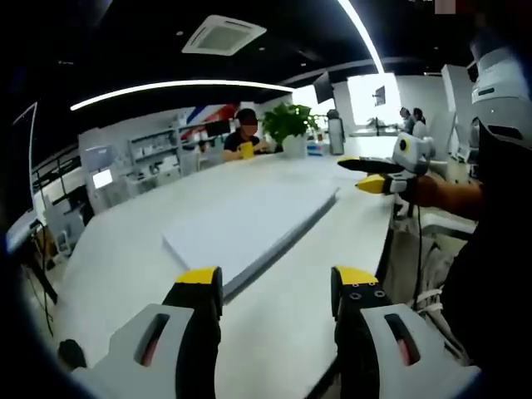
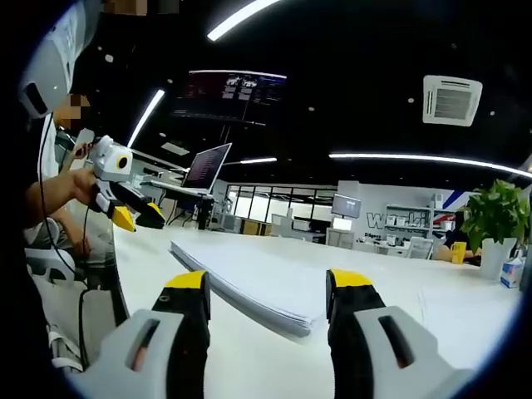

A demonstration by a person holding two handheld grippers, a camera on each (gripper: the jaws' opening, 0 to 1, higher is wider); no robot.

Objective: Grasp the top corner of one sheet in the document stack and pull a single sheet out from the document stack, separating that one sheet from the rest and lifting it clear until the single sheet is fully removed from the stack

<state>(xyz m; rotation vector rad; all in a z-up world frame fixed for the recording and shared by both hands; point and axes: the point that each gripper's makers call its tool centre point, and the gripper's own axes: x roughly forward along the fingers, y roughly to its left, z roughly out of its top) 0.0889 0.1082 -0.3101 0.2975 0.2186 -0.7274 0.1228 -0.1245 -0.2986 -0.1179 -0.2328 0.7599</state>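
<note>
A thick white document stack [image 1: 249,229] lies flat on the long white table [image 1: 133,249]; its near corner sits just ahead of my left gripper [image 1: 274,287], which is open and holds nothing. In the right gripper view the same document stack [image 2: 258,278] runs across the table, its near edge just beyond my right gripper [image 2: 266,291], also open with nothing between its yellow-tipped fingers. My right gripper [image 1: 374,174] shows far right in the left gripper view, held above the table edge. My left gripper [image 2: 133,212] shows at the left in the right gripper view, held by a hand.
A potted green plant [image 1: 287,125] and a seated person [image 1: 243,137] are at the table's far end. A laptop [image 2: 206,170] stands on a desk behind the table. Shelves and screens line the back wall. The table edge [image 1: 386,241] runs close on my right.
</note>
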